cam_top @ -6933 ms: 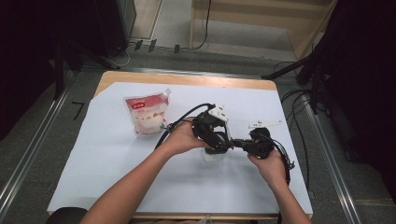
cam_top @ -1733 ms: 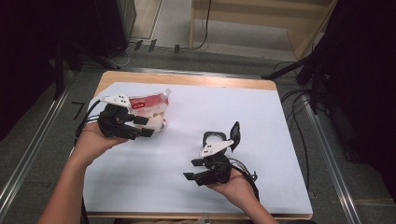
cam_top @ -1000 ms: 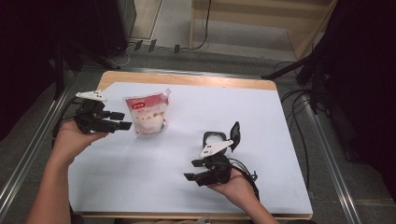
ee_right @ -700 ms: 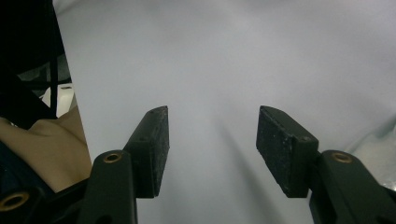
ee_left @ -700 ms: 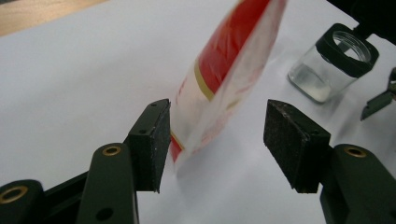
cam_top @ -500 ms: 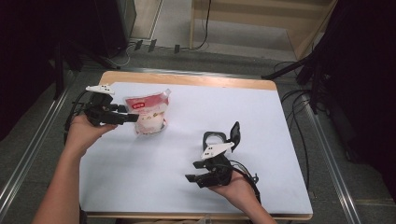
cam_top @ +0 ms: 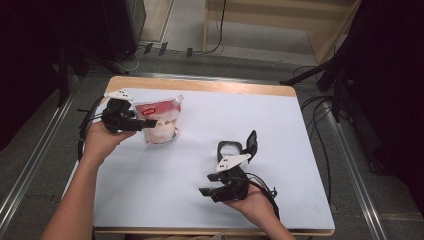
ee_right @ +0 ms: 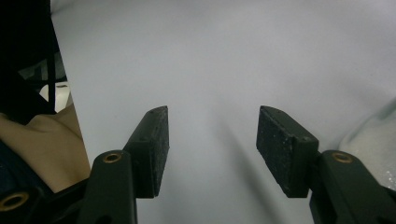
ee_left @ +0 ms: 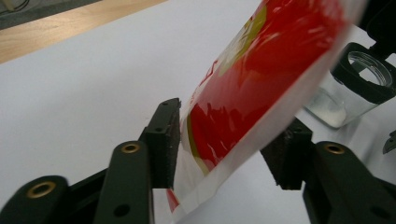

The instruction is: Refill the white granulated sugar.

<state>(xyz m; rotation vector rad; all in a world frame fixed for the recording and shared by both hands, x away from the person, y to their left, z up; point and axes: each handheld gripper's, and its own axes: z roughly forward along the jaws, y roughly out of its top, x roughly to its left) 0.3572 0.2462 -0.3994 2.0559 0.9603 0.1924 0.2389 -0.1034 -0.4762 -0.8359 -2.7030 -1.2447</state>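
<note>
A red and white pouch (cam_top: 159, 119) with pale contents lies at the back left of the white table (cam_top: 300, 130). My left gripper (cam_top: 146, 125) reaches it from the left. In the left gripper view the pouch (ee_left: 261, 79) slants between the jaws of the left gripper (ee_left: 229, 137). They have just been closing but still stand apart, with one pad (ee_left: 167, 140) at its edge. A clear jar (cam_top: 230, 149) with a black rim and a raised black lid (cam_top: 251, 145) stands mid-table. Just in front of the jar, my right gripper (cam_top: 206, 192) is open and empty over bare table (ee_right: 212, 135).
The jar (ee_left: 359, 79) also stands behind the pouch in the left gripper view. A wooden strip (cam_top: 225, 86) runs along the table's far edge. Metal rails (cam_top: 350, 165) flank the table, with cables (cam_top: 320, 110) on the floor at right. Wide bare table lies right of the jar.
My left hand has moved right from the table's left edge to the pouch, and its jaws now straddle the pouch's left end. The right hand has stayed put.
</note>
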